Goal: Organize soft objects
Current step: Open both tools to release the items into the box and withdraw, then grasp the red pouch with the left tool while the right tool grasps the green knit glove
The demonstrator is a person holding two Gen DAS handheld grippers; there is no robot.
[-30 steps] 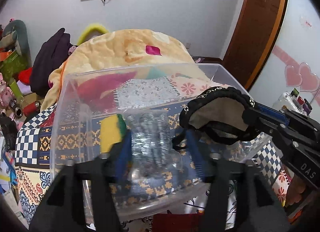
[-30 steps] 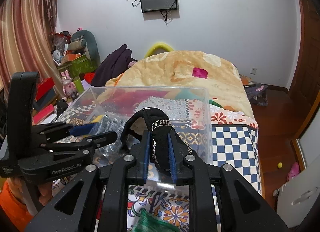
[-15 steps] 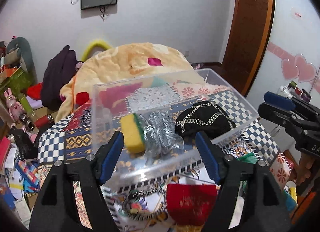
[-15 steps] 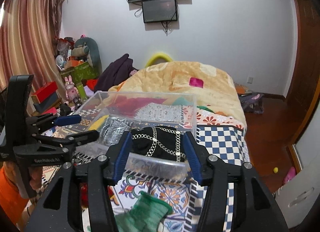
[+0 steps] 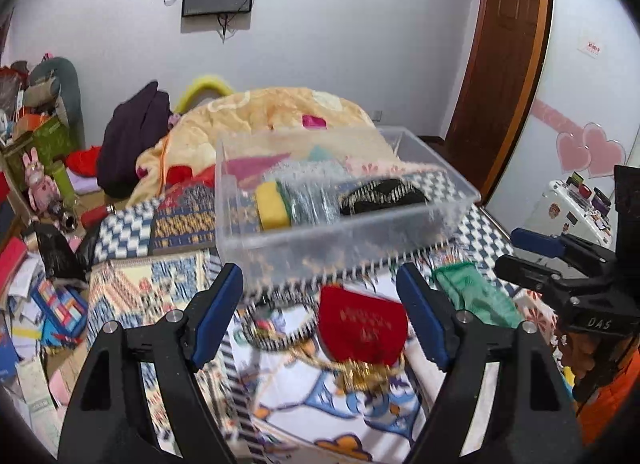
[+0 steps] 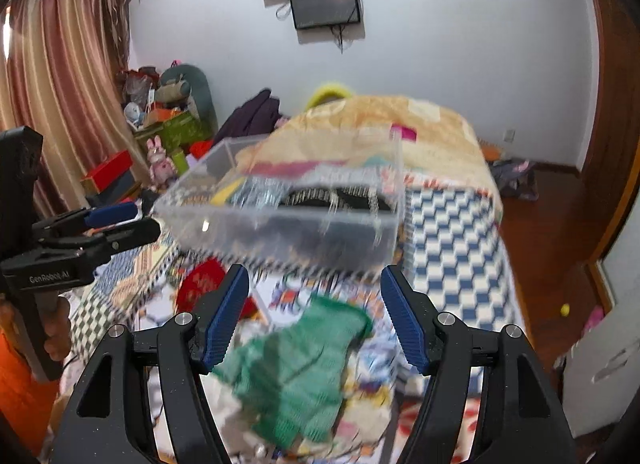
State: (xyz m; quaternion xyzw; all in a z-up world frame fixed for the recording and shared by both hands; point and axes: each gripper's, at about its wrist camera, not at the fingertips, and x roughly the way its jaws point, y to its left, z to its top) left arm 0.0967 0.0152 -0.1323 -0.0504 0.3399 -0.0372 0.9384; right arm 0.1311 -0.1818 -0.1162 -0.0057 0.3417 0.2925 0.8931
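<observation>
A clear plastic bin (image 5: 360, 236) stands on the patterned bedspread; it also shows in the right wrist view (image 6: 320, 236). In it lie a yellow-green sponge (image 5: 272, 208), a silvery bundle (image 5: 312, 204) and a black chain-trimmed item (image 5: 380, 196). In front of the bin lie a red pouch (image 5: 360, 328) and a green knitted cloth (image 6: 296, 368), seen also in the left wrist view (image 5: 472, 292). My left gripper (image 5: 320, 316) is open and empty above the red pouch. My right gripper (image 6: 316, 320) is open and empty above the green cloth.
A black-and-white bangle (image 5: 276, 328) lies left of the red pouch. An orange quilt (image 5: 280, 116) is heaped behind the bin. Clutter and boxes (image 5: 36, 168) fill the floor at left. A wooden door (image 5: 504, 64) stands at the right.
The right gripper let go of the black chain-trimmed item into the bin and opened. Both grippers pulled back from the bin to over the cloth items in front.
</observation>
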